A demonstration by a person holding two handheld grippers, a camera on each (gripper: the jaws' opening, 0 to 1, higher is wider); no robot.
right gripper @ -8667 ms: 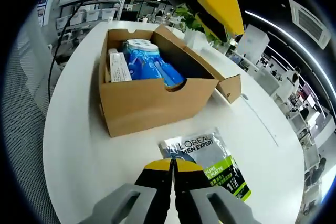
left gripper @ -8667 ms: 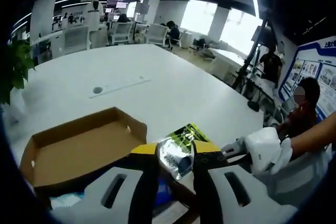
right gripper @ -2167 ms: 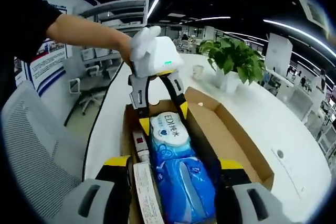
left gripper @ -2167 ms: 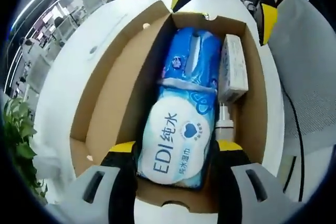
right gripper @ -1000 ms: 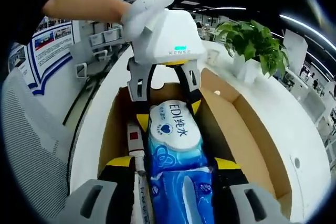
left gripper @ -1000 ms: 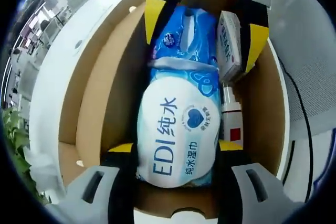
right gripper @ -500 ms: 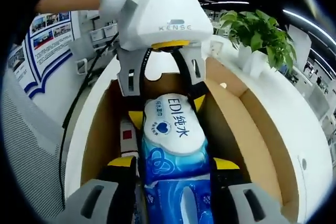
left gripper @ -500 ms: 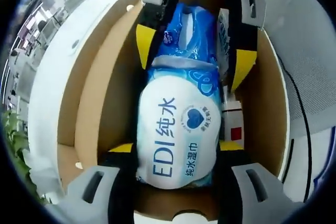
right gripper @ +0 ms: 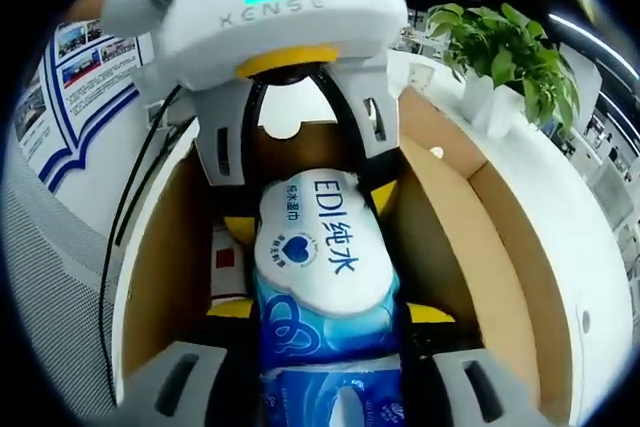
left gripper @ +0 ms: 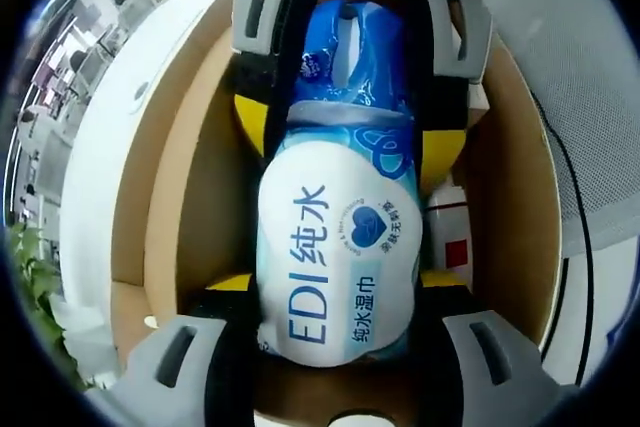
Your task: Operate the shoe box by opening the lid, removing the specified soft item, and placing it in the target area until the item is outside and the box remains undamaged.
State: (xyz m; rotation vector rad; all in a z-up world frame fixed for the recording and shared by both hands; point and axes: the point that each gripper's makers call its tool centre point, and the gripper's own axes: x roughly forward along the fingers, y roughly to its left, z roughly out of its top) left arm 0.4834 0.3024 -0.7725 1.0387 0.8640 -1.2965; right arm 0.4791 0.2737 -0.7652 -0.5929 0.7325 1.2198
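Since 0.5 s ago your two grippers have closed in on each other inside the shoe box point(left gripper: 180, 197); the right gripper point(left gripper: 345, 142) now looms much larger in the left gripper view, and the left gripper point(right gripper: 310, 212) does the same in the right gripper view.

Box is open, w/ its lid flap folded out to one side. The wet wipes pack point(left gripper: 340, 247), white and blue w/ "EDI" lettering, lies lengthwise in the box, still inside it, not yet out.

Your left gripper point(left gripper: 335, 292): jaws apart, one along each long side of the pack at the EDI end, yellow tips right against the wrapper. Can't tell whether they actually squeeze it.

Your right gripper point(right gripper: 325, 317): jaws apart too, straddling the pack's blue end, tips touching or just beside the wrapper. Grip can't be confirmed either.

Beside the pack, along one box wall, sits a small white bottle w/ a red label point(left gripper: 455, 242), partly hidden by the jaws.

The box stands on a white table point(left gripper: 110, 127). In the right gripper view, a green potted plant point(right gripper: 505, 52) stands on the table beyond the box, well apart from it, and posters show on the wall at one side.
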